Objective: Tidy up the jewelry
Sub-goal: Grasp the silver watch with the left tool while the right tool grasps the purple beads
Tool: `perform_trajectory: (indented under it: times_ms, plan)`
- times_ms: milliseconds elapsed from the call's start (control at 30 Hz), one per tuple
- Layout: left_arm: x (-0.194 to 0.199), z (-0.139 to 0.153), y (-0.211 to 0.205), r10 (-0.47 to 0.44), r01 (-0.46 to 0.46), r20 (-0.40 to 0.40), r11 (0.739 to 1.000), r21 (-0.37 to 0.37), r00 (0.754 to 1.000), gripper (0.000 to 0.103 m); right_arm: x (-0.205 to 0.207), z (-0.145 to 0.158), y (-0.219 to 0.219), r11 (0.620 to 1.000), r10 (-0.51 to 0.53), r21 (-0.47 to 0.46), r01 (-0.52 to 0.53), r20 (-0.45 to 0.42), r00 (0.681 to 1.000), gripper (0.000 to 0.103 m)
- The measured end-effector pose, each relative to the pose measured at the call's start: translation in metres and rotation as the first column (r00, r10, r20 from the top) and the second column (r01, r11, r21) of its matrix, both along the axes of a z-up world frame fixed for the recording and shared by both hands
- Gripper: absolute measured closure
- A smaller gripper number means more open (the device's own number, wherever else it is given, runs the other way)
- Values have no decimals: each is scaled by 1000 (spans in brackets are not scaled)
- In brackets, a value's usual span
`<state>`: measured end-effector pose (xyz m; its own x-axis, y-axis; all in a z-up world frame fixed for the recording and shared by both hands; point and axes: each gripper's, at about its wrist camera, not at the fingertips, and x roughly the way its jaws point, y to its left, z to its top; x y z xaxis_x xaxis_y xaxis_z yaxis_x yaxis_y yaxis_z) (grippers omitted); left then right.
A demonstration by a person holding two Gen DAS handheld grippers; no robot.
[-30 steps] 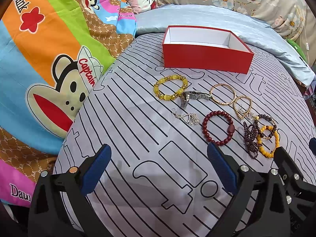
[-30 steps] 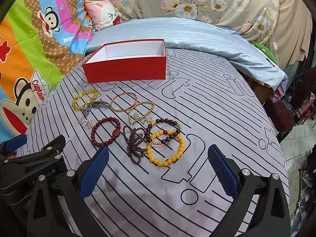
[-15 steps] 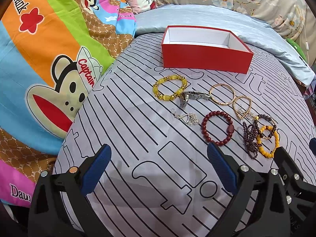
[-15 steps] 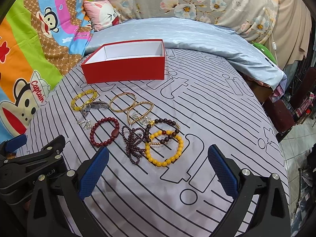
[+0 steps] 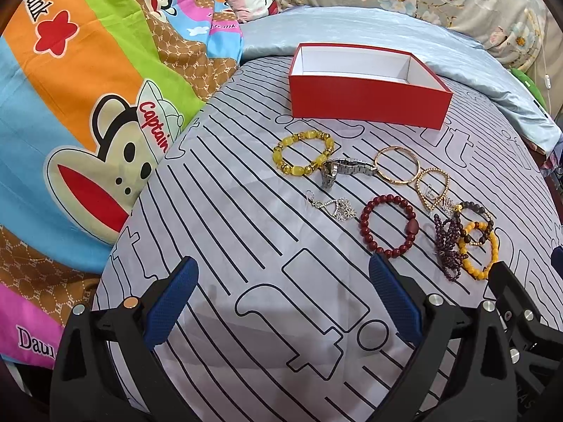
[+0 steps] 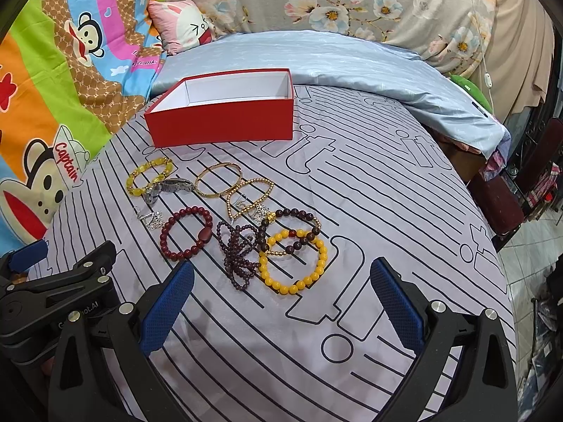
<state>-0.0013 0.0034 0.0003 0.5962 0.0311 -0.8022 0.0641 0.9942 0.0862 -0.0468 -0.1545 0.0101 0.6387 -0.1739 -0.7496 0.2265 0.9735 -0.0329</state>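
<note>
Amber-yellow round-bead bracelet [image 6: 293, 262] lies just ahead of right tool [image 6: 281, 302], jaws wide, empty; left tool [image 5: 281, 302] likewise wide, farther off.

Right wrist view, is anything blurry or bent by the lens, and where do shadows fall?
Right wrist view: sharp, but the striped sheet bulges from fisheye; soft shadows lie under the open right gripper. Left wrist view: same bulge, with dark corners and a shadow beneath the open left gripper.
</note>
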Motion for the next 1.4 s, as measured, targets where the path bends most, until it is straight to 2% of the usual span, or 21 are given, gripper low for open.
perform_trajectory:
  times_ms: [400, 533, 933, 1133, 1267, 1400]
  plan:
    - [-1, -5, 1, 0, 0, -7, 1000, -6, 1000, 8, 0, -2, -1, 1000, -2, 3, 2, -2, 1000, 5]
    - [1, -7, 6, 0, 0, -10, 1000, -29, 1000, 8, -1, -6, -7, 1000, -17, 8, 17, -6, 1000, 5]
    - [22, -24, 39, 77, -80, -48, 994, -78, 996, 9, 1, -21, -23, 998, -53, 41, 54, -36, 998, 5]
    - [35, -16, 25, 40, -43, -28, 994, -101, 999, 9, 7, -25, -25, 997, -49, 51, 51, -47, 998, 5]
    - [53, -16, 9, 4, -6, -20, 993, -119, 1000, 18, 10, -27, -25, 997, -47, 54, 50, -54, 997, 5]
    - [75, -24, -3, -27, 20, -43, 987, -162, 999, 33, 13, -28, -28, 997, -51, 60, 54, -58, 997, 5]
